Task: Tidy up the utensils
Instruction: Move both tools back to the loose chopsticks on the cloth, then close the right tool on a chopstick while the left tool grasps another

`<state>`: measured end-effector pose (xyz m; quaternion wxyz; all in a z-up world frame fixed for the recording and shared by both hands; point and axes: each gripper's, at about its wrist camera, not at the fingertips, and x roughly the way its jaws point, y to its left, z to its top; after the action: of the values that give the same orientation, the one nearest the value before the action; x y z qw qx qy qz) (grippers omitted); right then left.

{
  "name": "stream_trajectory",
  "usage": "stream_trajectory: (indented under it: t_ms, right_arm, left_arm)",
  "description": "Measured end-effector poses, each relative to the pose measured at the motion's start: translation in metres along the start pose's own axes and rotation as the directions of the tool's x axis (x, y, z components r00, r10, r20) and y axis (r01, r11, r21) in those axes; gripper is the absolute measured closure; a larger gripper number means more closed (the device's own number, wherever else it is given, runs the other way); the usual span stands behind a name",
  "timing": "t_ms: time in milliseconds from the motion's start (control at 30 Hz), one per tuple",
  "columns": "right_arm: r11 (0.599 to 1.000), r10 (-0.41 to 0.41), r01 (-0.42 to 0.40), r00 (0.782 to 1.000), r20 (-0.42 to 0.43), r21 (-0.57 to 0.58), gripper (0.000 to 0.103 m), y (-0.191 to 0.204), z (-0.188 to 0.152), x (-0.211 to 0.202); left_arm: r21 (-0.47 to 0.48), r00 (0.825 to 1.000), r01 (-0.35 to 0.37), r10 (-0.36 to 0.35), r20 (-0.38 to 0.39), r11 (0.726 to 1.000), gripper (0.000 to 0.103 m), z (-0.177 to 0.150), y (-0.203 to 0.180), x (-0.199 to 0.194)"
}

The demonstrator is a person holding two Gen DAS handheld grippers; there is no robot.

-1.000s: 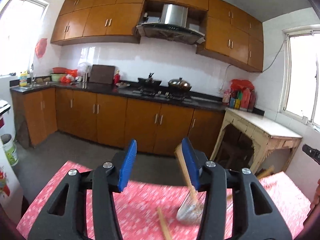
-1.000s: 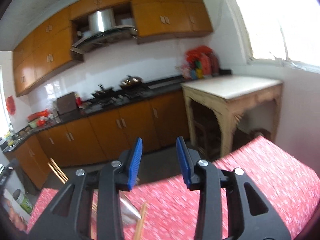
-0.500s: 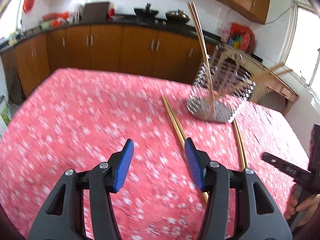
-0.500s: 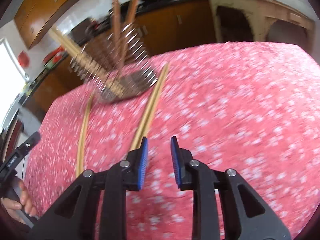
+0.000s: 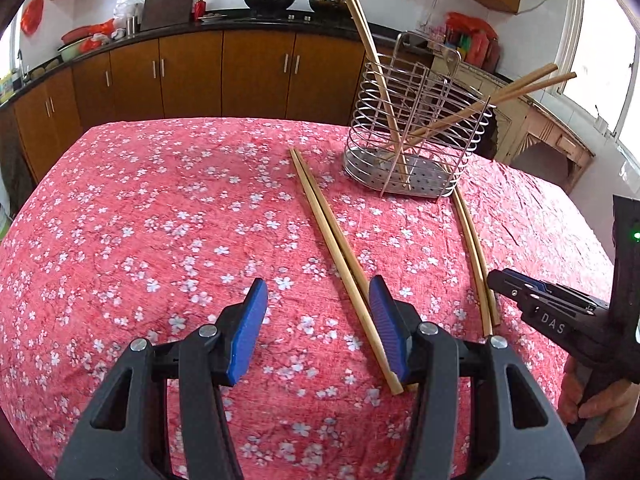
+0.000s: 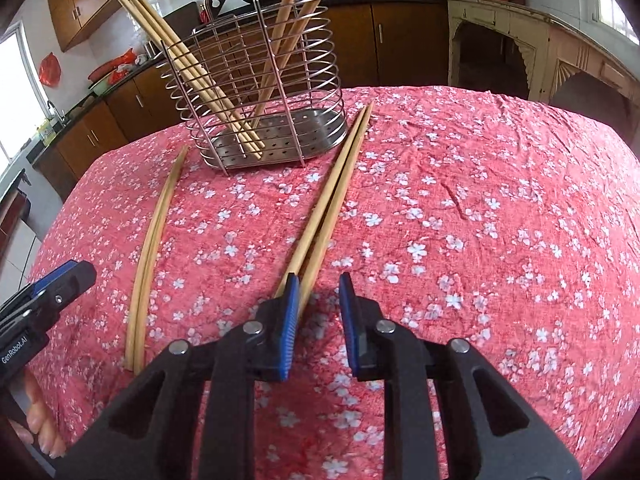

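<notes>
Floral-cloth table [image 5: 140, 208], wire caddy [image 5: 416, 136], loose chopsticks [image 5: 332, 240]

Bright, even daylight — a window [image 5: 604, 40] at the upper right of the left wrist view is blown out to white. Both views are sharp. Fisheye bending curves the tablecloth [image 6: 460, 208] edge, and dark vignetting fills the corners — shadows stay soft and short.

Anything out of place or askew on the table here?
Yes. Two pairs of chopsticks lie loose on the cloth beside the wire holder: one pair to its right, another to its left. Those already in the holder lean apart.
</notes>
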<state>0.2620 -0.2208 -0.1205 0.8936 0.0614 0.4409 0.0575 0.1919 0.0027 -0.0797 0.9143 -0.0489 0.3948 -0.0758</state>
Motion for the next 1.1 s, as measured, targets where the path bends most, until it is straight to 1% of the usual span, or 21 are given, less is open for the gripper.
stream_trajectory:
  t_ms: [33,67,100,133,233,367,500,533,567,600,633,700,767,833,900,1000,1100]
  right_arm:
    - [1.0,-0.005,0.005,1.0,0.001,-0.008,0.082,0.001,0.0,0.001]
    - [0.999,-0.028,0.029,1.0,0.007,-0.02,0.085,0.001,0.0,0.002]
    - [0.998,-0.054,0.055,0.998,0.011,-0.03,0.093,0.002,0.0,0.003]
    - [0.997,-0.079,0.079,0.997,0.017,-0.025,0.094,-0.001,0.001,0.003]
    - [0.991,-0.117,0.116,0.993,0.016,0.06,0.095,-0.025,0.005,0.0]
    - [0.984,-0.145,0.143,0.989,0.018,0.106,0.095,-0.05,0.006,-0.003]
    - [0.983,-0.153,0.15,0.988,0.021,0.105,0.095,-0.058,0.003,-0.006]
    - [0.983,-0.157,0.154,0.987,0.023,0.099,0.095,-0.058,0.002,-0.006]
    - [0.983,-0.163,0.16,0.986,0.025,0.094,0.095,-0.057,0.002,-0.006]
    - [0.982,-0.169,0.166,0.985,0.027,0.086,0.095,-0.057,0.002,-0.006]
    - [0.982,-0.175,0.172,0.984,0.03,0.078,0.095,-0.056,0.001,-0.006]
    - [0.981,-0.178,0.174,0.984,0.031,0.088,0.095,-0.06,0.003,-0.005]
    - [0.975,-0.196,0.191,0.98,0.032,0.112,0.095,-0.072,0.006,-0.004]
    - [0.967,-0.217,0.21,0.976,0.032,0.142,0.095,-0.087,0.009,-0.005]
    - [0.956,-0.245,0.236,0.969,0.031,0.176,0.095,-0.108,0.01,-0.008]
    - [0.944,-0.271,0.26,0.962,0.03,0.205,0.095,-0.127,0.01,-0.012]
    - [0.944,-0.261,0.248,0.965,0.032,0.219,0.095,-0.137,0.007,-0.014]
  left_arm:
    - [0.003,1.0,0.0,0.0,-0.004,1.0,0.05,0.001,-0.002,0.002]
    - [0.007,1.0,-0.001,0.001,-0.007,1.0,0.05,0.001,-0.004,0.003]
    - [0.012,1.0,-0.004,0.005,-0.01,1.0,0.05,0.0,-0.006,0.003]
    - [0.021,1.0,-0.013,0.013,-0.017,1.0,0.05,-0.001,-0.01,0.004]
    - [0.034,0.999,-0.023,0.024,-0.038,0.999,0.055,-0.002,-0.016,0.009]
    - [0.056,0.996,-0.035,0.04,-0.077,0.998,0.068,-0.004,-0.023,0.02]
    - [0.077,0.993,-0.046,0.054,-0.109,0.996,0.077,-0.007,-0.029,0.031]
    - [0.08,0.992,-0.054,0.062,-0.106,0.995,0.077,-0.007,-0.03,0.032]
    - [0.083,0.991,-0.061,0.07,-0.11,0.995,0.079,-0.007,-0.031,0.034]
    - [0.087,0.99,-0.085,0.094,-0.105,0.993,0.086,-0.007,-0.032,0.036]
    - [0.096,0.988,-0.109,0.119,-0.102,0.989,0.088,-0.006,-0.032,0.038]
    - [0.092,0.984,-0.139,0.148,-0.098,0.986,0.094,-0.003,-0.026,0.041]
    - [0.075,0.979,-0.172,0.179,-0.097,0.982,0.094,0.004,-0.009,0.044]
    - [0.05,0.97,-0.226,0.229,-0.084,0.973,0.094,0.011,0.019,0.043]
    - [0.032,0.964,-0.251,0.253,-0.086,0.968,0.094,0.017,0.043,0.043]
    - [0.025,0.964,-0.248,0.249,-0.096,0.968,0.094,0.022,0.068,0.041]
    - [0.058,0.972,-0.215,0.22,-0.082,0.975,0.093,0.023,0.071,0.043]
